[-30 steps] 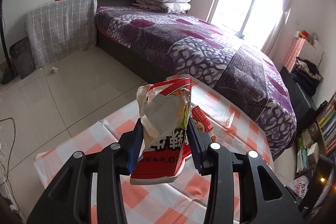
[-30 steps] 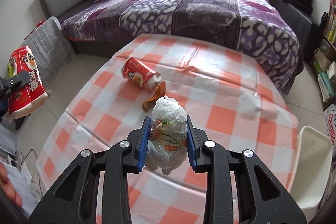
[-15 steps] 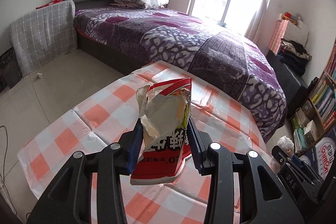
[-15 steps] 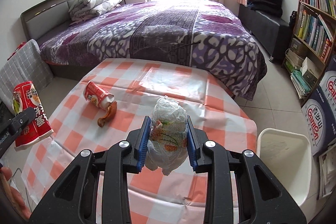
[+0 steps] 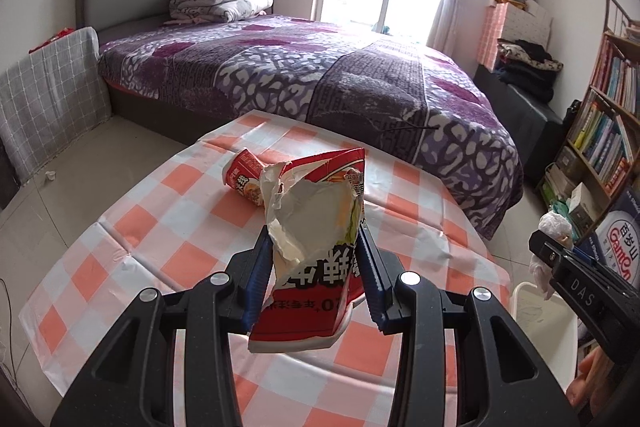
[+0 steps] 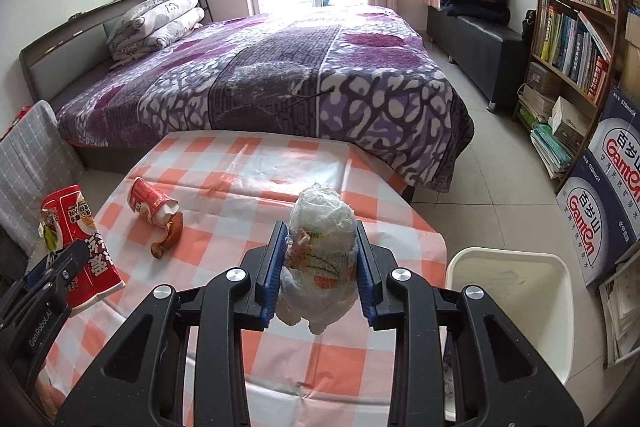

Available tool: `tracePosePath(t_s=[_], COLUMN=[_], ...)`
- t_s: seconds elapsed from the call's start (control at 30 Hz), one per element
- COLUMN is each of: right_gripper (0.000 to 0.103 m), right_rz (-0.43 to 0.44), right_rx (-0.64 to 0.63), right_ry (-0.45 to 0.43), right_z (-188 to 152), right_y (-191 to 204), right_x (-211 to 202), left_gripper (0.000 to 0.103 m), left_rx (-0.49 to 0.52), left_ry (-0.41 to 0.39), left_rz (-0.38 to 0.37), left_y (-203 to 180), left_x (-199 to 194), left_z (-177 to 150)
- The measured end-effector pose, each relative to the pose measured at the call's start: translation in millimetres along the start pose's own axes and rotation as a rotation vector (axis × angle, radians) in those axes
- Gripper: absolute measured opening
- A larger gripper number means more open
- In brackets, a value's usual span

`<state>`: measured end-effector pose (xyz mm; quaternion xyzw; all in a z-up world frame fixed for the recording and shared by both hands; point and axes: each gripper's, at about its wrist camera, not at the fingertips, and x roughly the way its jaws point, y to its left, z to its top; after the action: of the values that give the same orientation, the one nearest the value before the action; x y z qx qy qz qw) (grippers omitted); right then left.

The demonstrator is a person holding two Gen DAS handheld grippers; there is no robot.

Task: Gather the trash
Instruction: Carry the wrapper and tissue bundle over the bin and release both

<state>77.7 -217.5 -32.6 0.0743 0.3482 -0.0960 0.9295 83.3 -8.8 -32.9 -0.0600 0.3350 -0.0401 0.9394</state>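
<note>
Both tools' pads hide their clamped wrapper [image 5: 316, 251] and bag [image 6: 322, 251] sides.

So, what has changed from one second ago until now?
Both views swung to the right across the room, bringing the white bin beside the table into sight. The left gripper stays shut on the red snack bag, the right gripper on the plastic wad. The red cup and the peel lie unmoved.

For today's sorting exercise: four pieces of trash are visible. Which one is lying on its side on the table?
The red paper cup, tipped over on the checked tablecloth beside the banana peel. The torn red packet and crumpled plastic bag are held in grippers.
</note>
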Motion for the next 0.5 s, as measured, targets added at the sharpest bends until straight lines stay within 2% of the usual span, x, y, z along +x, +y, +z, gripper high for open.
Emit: tracePosePath(t_s=[0.5], right_gripper=[0.031], right_rz=[-0.084], right_rx=[0.132], right_ry=[0.012], right_z=[5.5], right_y=[-67.0], right_x=[-5.6], left_gripper=[0.041], left_rx=[0.086], left_ry=[0.024], left_rz=[-0.072], left_y=[-43.7], left_x=[2.1], left_z=[-11.6])
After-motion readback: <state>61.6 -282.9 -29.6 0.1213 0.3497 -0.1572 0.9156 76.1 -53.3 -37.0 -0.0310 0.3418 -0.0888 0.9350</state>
